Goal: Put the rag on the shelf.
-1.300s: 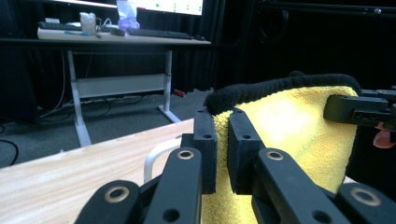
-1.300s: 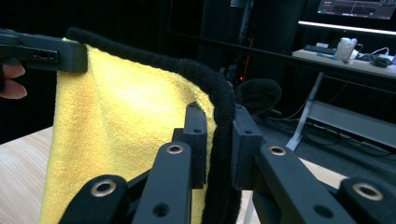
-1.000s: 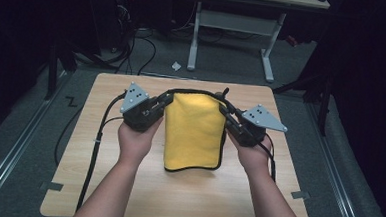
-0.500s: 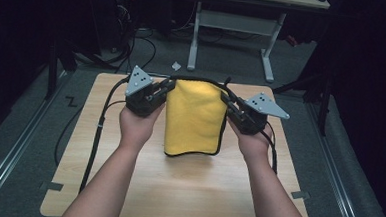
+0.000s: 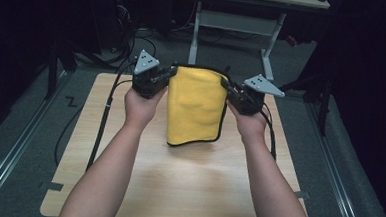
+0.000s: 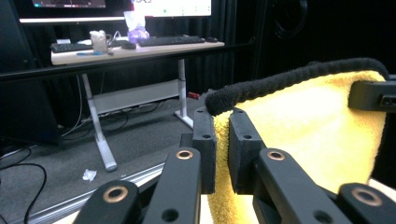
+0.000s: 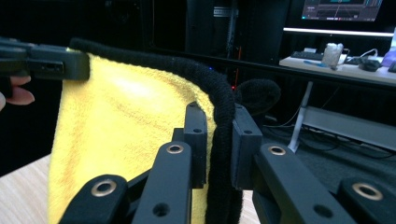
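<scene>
- A yellow towel with a black corded hem hangs folded above the tabletop, held up by its two top corners; its lower edge seems to sit just off or barely on the wood, which the high view does not settle.
- The left hand-held gripper, at 9 o'clock of the towel, has its jaws clamped on the towel's top corner; in its own view the black hem emerges from between the pads.
- The right hand-held gripper, at 3 o'clock, is likewise pinched shut on the opposite corner, hem running between its jaws.
- Both forearms enter from 6 o'clock.
- Beyond, at 12 o'clock, a desk carries a keyboard and monitor.
</scene>
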